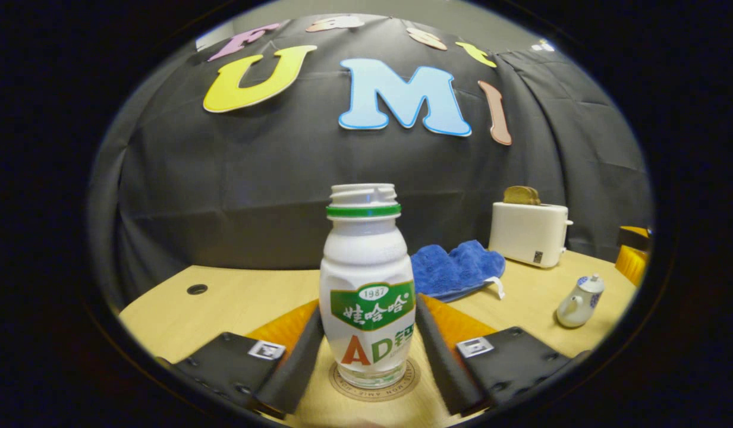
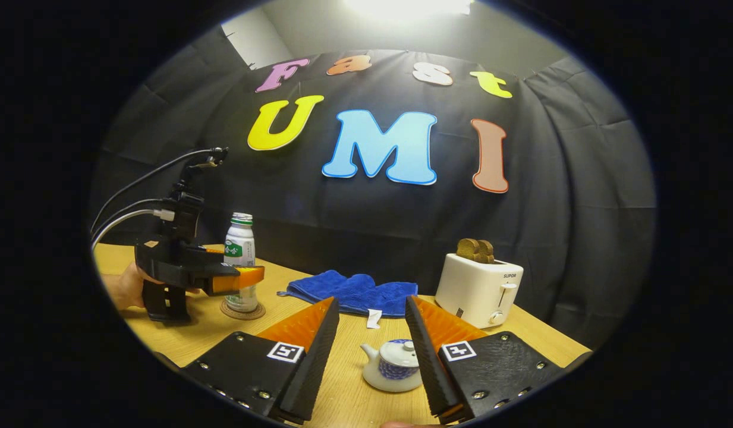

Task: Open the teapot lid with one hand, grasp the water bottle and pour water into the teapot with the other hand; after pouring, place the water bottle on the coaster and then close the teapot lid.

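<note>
wooden table [image 2: 342, 380] under a black cloth wall, lit from above.

left gripper [image 1: 366, 351]: its fingers flank the water bottle [image 1: 367, 285] low on the body, one on each side. they look to be touching or just off the plastic; i cannot tell from the left gripper view whether they press. the bottle stands upright on the coaster [image 1: 375, 383], uncapped, with a clear base. in the right gripper view the same gripper [image 2: 247, 278] shows side-on beside the bottle [image 2: 240, 261], with a hand [image 2: 125, 285] behind it.

right gripper [image 2: 372, 351]: jaws spread wide and holding nothing, hovering over the teapot [image 2: 393, 365], which sits on the table between the fingers. the lid [image 2: 399, 351] is on the pot.

further out: blue towel [image 2: 354, 294] in the middle, white toaster [image 2: 479, 285] with bread in its slots at the far right (neither is part of the job).

progress, as judged: the lid is closed and the bottle rests on its coaster, so this is either the very start or the very end. no water level is readable in the pot. if it is the start, lifting the lid, pouring, returning the bottle and closing the lid all remain.
</note>
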Tool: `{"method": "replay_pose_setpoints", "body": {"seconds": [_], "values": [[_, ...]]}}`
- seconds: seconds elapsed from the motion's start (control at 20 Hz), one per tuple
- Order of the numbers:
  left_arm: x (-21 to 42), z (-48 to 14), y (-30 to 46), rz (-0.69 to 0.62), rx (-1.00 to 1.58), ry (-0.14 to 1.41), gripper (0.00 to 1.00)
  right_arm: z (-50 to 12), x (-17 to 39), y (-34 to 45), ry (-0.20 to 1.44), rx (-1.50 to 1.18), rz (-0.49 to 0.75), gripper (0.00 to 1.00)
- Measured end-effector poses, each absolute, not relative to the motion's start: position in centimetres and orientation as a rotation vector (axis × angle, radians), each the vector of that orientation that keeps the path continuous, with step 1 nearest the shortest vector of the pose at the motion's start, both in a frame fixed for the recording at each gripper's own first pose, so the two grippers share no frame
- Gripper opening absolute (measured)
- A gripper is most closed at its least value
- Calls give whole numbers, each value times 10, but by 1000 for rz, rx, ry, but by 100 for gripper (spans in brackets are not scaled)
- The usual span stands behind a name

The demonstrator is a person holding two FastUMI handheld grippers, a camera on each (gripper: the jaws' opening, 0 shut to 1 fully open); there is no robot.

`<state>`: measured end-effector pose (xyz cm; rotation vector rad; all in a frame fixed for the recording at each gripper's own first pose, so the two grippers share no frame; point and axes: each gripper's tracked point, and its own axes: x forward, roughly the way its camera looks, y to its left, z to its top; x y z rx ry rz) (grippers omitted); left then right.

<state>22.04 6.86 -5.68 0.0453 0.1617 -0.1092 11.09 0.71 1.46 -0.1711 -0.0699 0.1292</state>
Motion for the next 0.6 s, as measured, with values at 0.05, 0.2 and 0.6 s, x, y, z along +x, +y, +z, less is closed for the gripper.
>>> {"method": "replay_pose_setpoints", "body": {"seconds": [0.05,0.2,0.6], "values": [[218,-52,71,-99,44,152,93,14,111,7,-69,-169,129,70],[214,-49,76,-74,46,145,100,11,113,7,-62,-164,130,70],[184,-46,74,-36,54,150,100,9,109,14,-63,-138,141,70]]}}
